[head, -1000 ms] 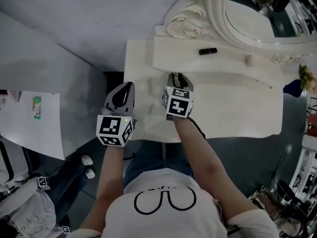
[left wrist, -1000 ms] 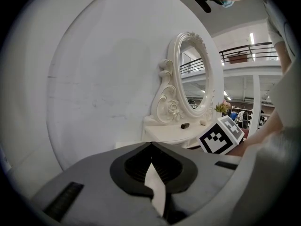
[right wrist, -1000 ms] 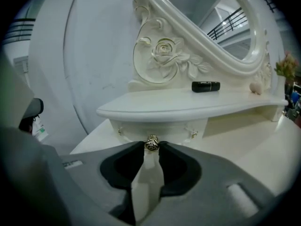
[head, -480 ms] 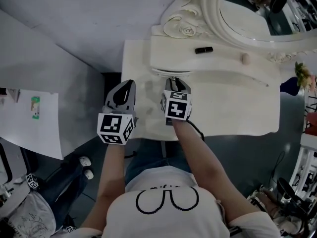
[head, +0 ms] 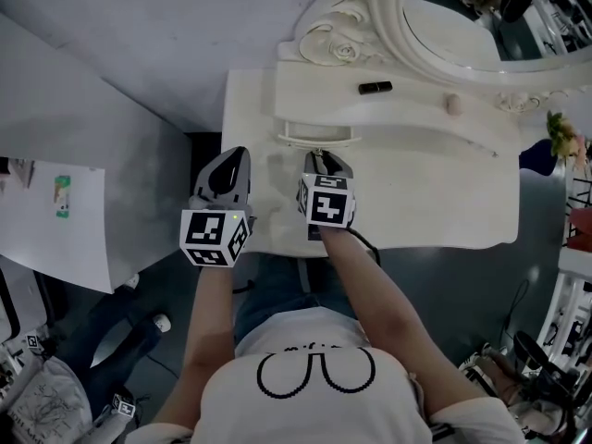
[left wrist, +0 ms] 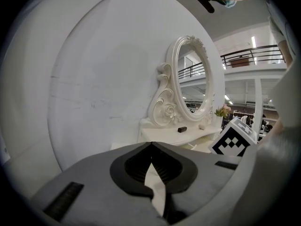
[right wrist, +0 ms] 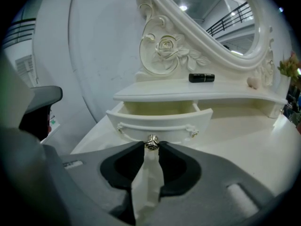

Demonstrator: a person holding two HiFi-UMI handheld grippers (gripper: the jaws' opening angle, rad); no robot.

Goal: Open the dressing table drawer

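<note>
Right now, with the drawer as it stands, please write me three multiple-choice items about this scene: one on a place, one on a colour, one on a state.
1. Where is the black tube?
A. on the shelf
B. in the drawer
C. on the knob

2. What colour is the drawer front?
A. black
B. white
C. red

3. The fingers of the right gripper are:
A. wide open
B. shut on the knob
C. shut on the black tube

Key:
1 A, the black tube lies on the shelf above the drawer.
2 B, the front is white.
3 B, the fingers pinch the knob, and the drawer is partly open.
</note>
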